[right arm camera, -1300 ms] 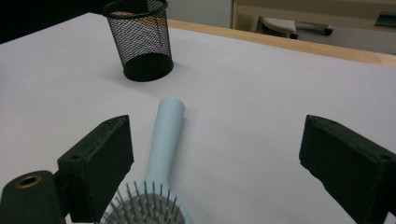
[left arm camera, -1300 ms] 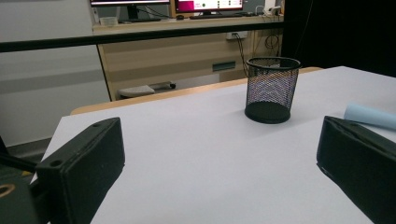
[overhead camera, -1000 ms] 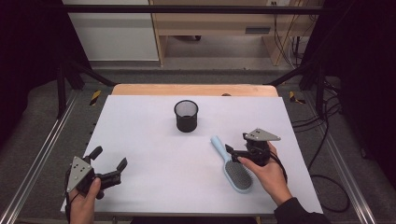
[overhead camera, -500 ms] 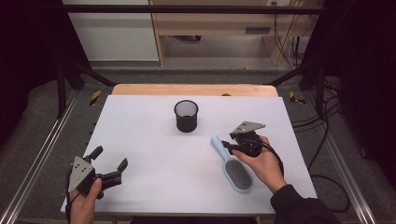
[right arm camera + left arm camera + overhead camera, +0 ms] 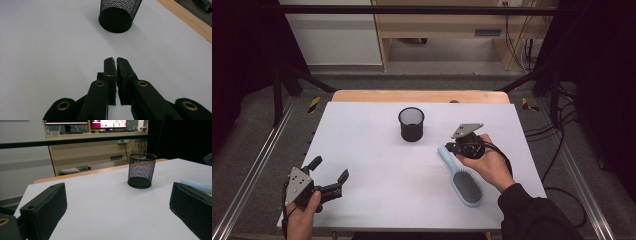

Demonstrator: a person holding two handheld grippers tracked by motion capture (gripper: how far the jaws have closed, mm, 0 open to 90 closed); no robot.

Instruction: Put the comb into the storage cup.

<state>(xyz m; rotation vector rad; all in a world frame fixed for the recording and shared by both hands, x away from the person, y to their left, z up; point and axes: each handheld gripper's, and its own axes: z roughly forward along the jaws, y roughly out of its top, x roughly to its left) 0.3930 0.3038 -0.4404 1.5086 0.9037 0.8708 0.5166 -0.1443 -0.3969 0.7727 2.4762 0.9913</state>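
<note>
Right gripper [image 5: 451, 146]: sits just above the handle tip of the light-blue hairbrush [image 5: 462, 180], at about 11 o'clock from the brush head; placed as if lining up a grasp on the handle.
Right jaws: pressed nearly together in the right gripper view [image 5: 115, 61], a thin slit between them and nothing visibly pinched.
Hairbrush: lies flat on the white table [image 5: 377, 165], handle pointing toward 11 o'clock, bristle head toward 5 o'clock, right of table centre.
Mesh pen cup [image 5: 411, 124]: upright, at 11 o'clock from the brush handle and near it; open top makes it the likely place for the brush, a judgement only.
Left gripper [image 5: 330, 176]: parked at the table's 7 o'clock corner, well apart from brush and cup; jaws spread wide, holding nothing, so idle.
Left gripper view: cup [image 5: 141, 170] at 1 o'clock between the two spread jaws; pale blue handle end [image 5: 197, 185] peeks over the right-hand jaw.
Hidden: handle tip under the right gripper in the high view; contact probably absent, hard to confirm.
Cut off: cup rim in the right gripper view [image 5: 117, 15].
</note>
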